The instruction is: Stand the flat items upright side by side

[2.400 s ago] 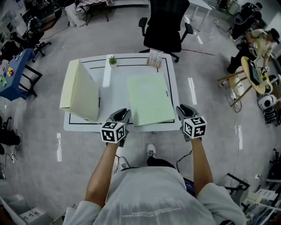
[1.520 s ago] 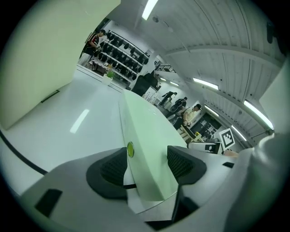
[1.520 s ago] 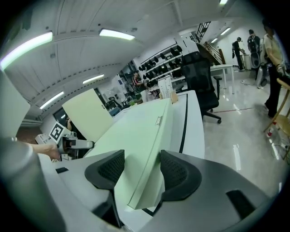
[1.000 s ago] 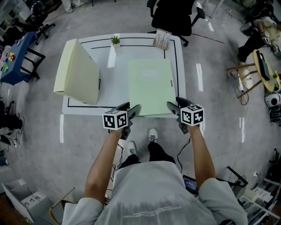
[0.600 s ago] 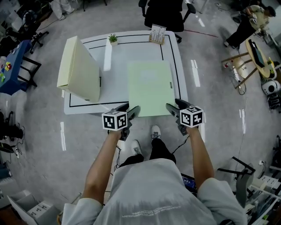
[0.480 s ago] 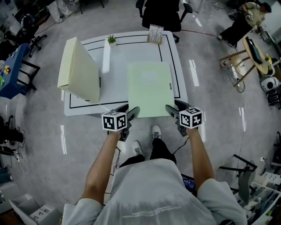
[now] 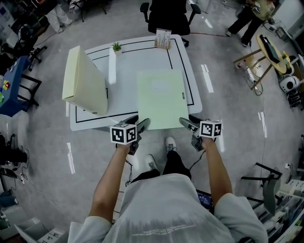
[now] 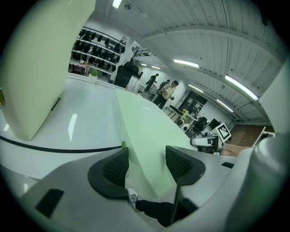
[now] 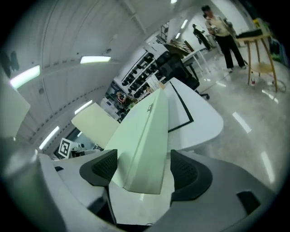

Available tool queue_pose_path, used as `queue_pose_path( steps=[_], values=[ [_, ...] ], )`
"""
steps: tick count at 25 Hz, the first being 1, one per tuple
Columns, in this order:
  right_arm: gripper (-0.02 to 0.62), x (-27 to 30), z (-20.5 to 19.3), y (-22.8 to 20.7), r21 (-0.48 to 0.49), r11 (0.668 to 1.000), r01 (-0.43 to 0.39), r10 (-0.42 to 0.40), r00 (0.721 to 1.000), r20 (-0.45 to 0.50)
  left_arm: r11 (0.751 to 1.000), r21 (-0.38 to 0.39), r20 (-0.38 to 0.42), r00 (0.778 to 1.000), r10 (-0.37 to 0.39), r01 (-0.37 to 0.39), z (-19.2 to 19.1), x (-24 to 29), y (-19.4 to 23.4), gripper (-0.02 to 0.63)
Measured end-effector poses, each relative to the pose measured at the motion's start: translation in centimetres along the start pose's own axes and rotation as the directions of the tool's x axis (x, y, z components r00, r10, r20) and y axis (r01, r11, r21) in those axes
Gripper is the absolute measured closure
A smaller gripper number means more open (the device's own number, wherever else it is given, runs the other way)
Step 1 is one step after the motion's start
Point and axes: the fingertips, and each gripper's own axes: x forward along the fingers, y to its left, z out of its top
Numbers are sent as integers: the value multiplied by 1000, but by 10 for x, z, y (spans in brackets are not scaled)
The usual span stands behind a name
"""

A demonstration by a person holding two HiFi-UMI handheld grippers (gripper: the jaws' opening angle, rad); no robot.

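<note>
A pale green flat folder point(image 7: 161, 99) lies on the white table point(image 7: 128, 66), its near edge over the table's front edge. A pale yellow folder point(image 7: 85, 80) stands upright at the table's left. My left gripper point(image 7: 137, 127) is open at the green folder's point(image 8: 145, 131) near left corner, which lies between its pads point(image 8: 115, 170) without being pressed. My right gripper point(image 7: 187, 124) is at the near right corner. Its jaws have just been opening, and the green folder's corner point(image 9: 145, 136) sits between them with a gap on each side.
A small potted plant point(image 7: 116, 47) and a card stand point(image 7: 163, 39) sit at the table's far edge. A black office chair point(image 7: 168, 14) stands beyond it. A person point(image 7: 249, 14) and a wooden stool point(image 7: 270, 47) are at the far right. My shoes point(image 7: 171, 142) show below the table's edge.
Both grippers have closed in on the green folder's near corners. The right gripper has rolled, its cube now turned more level, and its jaws stand wider. The folders have not moved.
</note>
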Motion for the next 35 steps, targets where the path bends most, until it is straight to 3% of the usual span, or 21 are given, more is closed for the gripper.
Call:
queue_pose_path(
  steps=[5,13,17,22,27,29,35],
  values=[
    [222,5,-9,-2,154,984,-87,91,996,-20,999,19,-26,999,-25,26,-2,0,0,339],
    [225,3,-29,14,173,975,-137,160,979,-123,998,51,-54,998,-40,42,-1,-6,2,342],
    [236,2,-46,23,189,961,-203,234,959,-161,998,46,-54,998,-37,40,-2,-11,11,354],
    [219,9,-42,23,231,928,-293,330,933,-144,998,51,-63,997,-41,44,-2,-11,10,353],
    [219,21,-18,35,310,846,-434,469,882,-45,996,69,-86,995,-52,58,-3,-11,10,353],
    [221,28,-17,38,320,839,-440,479,877,-49,995,77,-96,994,-56,63,-3,-10,9,353],
    [221,40,-7,36,336,858,-388,437,895,-82,993,87,-109,992,-66,76,-6,-7,10,350]
  ],
)
